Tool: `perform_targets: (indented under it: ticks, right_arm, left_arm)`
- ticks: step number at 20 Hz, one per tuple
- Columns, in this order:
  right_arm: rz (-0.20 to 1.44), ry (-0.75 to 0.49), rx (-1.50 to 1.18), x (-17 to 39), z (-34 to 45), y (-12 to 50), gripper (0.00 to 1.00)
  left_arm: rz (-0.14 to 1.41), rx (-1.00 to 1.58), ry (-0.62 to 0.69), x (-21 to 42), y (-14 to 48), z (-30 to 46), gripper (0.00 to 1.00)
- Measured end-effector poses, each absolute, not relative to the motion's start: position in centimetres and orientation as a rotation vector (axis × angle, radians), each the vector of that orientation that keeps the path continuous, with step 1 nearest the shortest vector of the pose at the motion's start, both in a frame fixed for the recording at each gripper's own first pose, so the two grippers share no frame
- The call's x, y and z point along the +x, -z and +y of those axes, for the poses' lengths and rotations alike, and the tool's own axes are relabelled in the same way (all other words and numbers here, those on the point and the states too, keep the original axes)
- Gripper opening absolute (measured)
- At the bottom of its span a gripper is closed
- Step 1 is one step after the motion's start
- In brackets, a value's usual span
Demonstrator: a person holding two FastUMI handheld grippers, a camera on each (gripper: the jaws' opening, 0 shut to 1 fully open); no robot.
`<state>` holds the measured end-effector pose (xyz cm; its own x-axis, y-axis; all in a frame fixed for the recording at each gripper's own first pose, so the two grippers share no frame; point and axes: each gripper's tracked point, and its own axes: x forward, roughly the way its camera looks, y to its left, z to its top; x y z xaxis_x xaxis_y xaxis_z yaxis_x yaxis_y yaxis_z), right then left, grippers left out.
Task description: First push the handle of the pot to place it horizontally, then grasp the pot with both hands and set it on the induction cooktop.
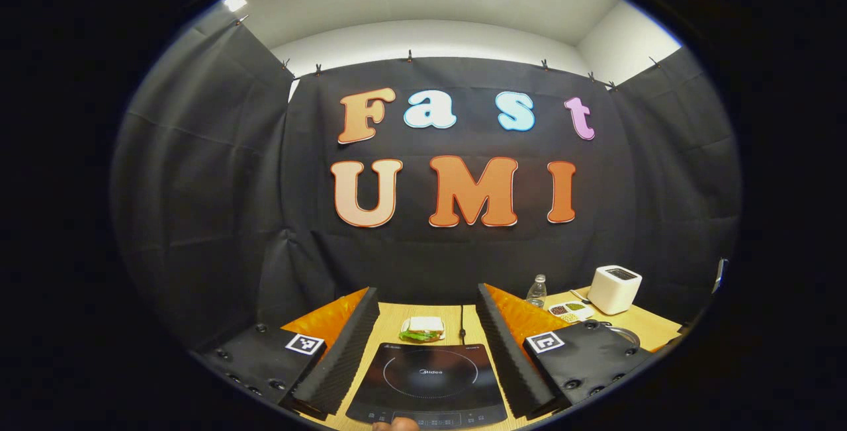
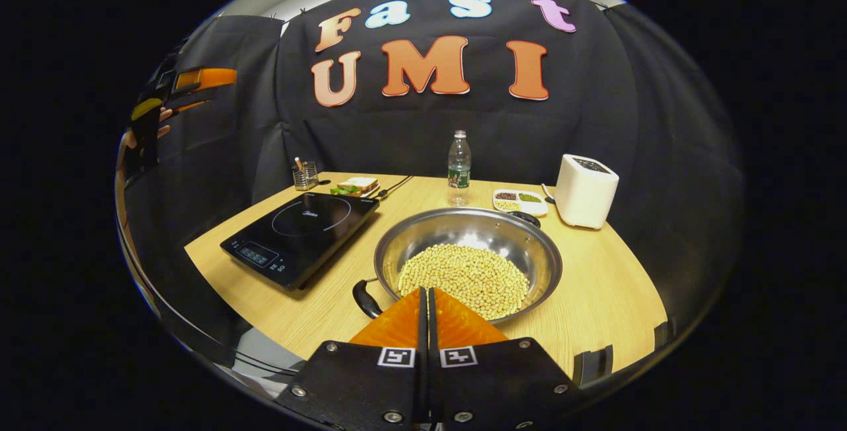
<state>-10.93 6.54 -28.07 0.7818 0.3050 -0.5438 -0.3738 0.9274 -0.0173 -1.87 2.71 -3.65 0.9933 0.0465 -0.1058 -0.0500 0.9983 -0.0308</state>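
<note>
On the table (image 2: 595, 298), all places given from the pot:
Pot (image 2: 523, 245): steel, round, wide and shallow, on the table's middle; holds a heap of pale beans (image 2: 463, 279); not on the cooktop.
Pot handle (image 2: 365, 298): dark, at the rim's near-left side in the right gripper view, pointing toward the table's near edge.
Induction cooktop (image 2: 301, 229): black and flat, just left of the pot, apart from it; top bare; seen also in the left gripper view (image 1: 427, 378), below and between the left fingers.
Right tongs (image 2: 424, 295): fingers pressed together with only a thin slit between, nothing held; tips over the pot's near rim, just right of the handle; cannot tell whether touching the pot.
Left tongs (image 1: 429, 292): spread wide, nothing between the fingers; raised above the cooktop, left of the pot; seen far off in the right gripper view (image 2: 178, 96), high to the pot's left, with a hand (image 2: 142, 133) on them.
Water bottle (image 2: 458, 169): upright behind the pot, near the wall.
Toaster (image 2: 585, 191): white, behind and right of the pot.
Divided dish (image 2: 521, 201): white, with small portions, just behind the pot, between bottle and toaster.
Sandwich (image 2: 357, 185): behind the cooktop, back-left of the pot.
Utensil holder (image 2: 305, 176): farther left of the sandwich, near the wall.
Fingertip (image 1: 396, 424): at the cooktop's near edge in the left gripper view.
</note>
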Motion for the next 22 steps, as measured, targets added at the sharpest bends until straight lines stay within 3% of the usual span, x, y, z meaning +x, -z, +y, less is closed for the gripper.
perform_targets:
  ticks: [12,22]
  right_arm:
    - [0.702,-0.402,-0.140,-11.8,7.3,34.4,0.00]
    - [0.733,-0.408,-0.168,-10.6,9.2,36.2,0.00]
  left_arm:
    - [0.112,-0.017,-0.054,-2.0,4.3,2.8,0.95]
    - [0.104,-0.003,-0.074,-2.3,4.1,4.7,0.95]
